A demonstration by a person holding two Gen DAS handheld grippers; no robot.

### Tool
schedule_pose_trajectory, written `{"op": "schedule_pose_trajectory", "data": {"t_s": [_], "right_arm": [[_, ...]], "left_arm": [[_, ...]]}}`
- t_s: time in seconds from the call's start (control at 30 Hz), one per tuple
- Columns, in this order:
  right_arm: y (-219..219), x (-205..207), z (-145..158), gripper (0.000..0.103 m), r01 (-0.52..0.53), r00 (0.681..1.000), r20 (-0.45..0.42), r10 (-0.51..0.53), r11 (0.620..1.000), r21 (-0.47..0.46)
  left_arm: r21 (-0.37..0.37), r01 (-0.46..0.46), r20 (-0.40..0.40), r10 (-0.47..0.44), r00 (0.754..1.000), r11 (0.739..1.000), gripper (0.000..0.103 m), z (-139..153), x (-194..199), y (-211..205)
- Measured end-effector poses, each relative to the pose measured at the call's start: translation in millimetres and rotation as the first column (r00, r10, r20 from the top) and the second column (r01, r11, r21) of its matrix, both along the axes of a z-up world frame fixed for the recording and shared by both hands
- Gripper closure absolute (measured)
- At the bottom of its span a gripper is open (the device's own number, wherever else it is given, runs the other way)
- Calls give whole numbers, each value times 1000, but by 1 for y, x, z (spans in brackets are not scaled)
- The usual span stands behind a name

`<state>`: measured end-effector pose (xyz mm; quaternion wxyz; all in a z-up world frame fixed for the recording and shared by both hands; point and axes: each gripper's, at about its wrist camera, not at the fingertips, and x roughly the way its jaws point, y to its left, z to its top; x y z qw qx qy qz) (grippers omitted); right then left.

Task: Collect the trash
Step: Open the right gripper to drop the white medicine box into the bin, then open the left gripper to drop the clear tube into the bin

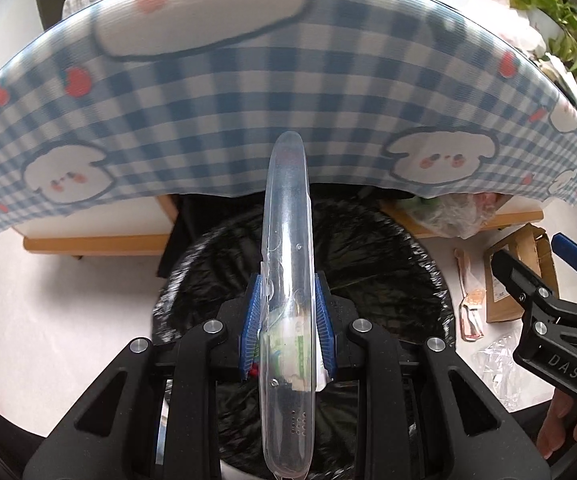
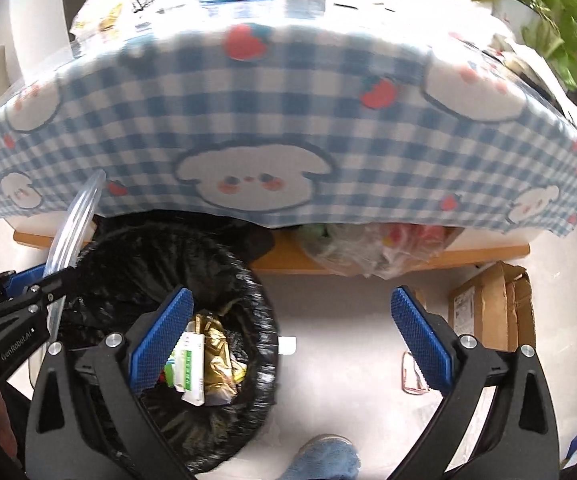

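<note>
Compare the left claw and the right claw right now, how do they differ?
The left claw is shut on a clear plastic container; the right claw is open and empty. The left claw sits over the black-lined trash bin; only the right claw's one finger overlaps the bin, and its other finger is over the floor. Both have blue ribbed pads on black frames.

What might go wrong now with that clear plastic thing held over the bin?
The clear plastic tray, clamped in the left gripper, is long and stands over the black-lined bin; dropped, it may lodge across the rim or tip onto the floor. Its far end nears the checked tablecloth and might snag.
</note>
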<state>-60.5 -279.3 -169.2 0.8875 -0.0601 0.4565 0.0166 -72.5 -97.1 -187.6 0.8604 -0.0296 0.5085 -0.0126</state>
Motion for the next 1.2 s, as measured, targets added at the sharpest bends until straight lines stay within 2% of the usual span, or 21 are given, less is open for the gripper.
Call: {"op": "schedule_pose_trajectory", "data": {"t_s": [0.23, 0.5, 0.53, 0.63, 0.67, 0.93, 1.2], "right_arm": [[-27, -1, -10, 8, 42, 999, -32, -42, 999, 15], [-29, 0, -15, 8, 36, 998, -48, -35, 999, 11], [-29, 0, -14, 8, 34, 998, -45, -33, 999, 12], [-25, 0, -12, 8, 29, 999, -42, -29, 1000, 10], [-24, 0, -12, 8, 31, 999, -44, -30, 999, 12], [-16, 2, 2, 8, 26, 999, -31, -25, 999, 18], [0, 3, 22, 8, 6, 1000, -1, -6, 1000, 26]], "left_arm": [[-8, 12, -24, -12, 1000, 1000, 78, -13, 8, -14], [12, 11, -43, -10, 999, 1000, 77, -24, 10, -20], [17, 11, -41, -10, 999, 1000, 74, -24, 9, -19], [21, 9, -27, -9, 1000, 1000, 56, -23, 9, -20], [22, 11, -22, -11, 1000, 1000, 54, -22, 8, -19], [23, 14, 8, -14, 1000, 1000, 38, -5, 4, -6], [15, -7, 49, 7, 999, 1000, 28, 19, -1, 14]]}}
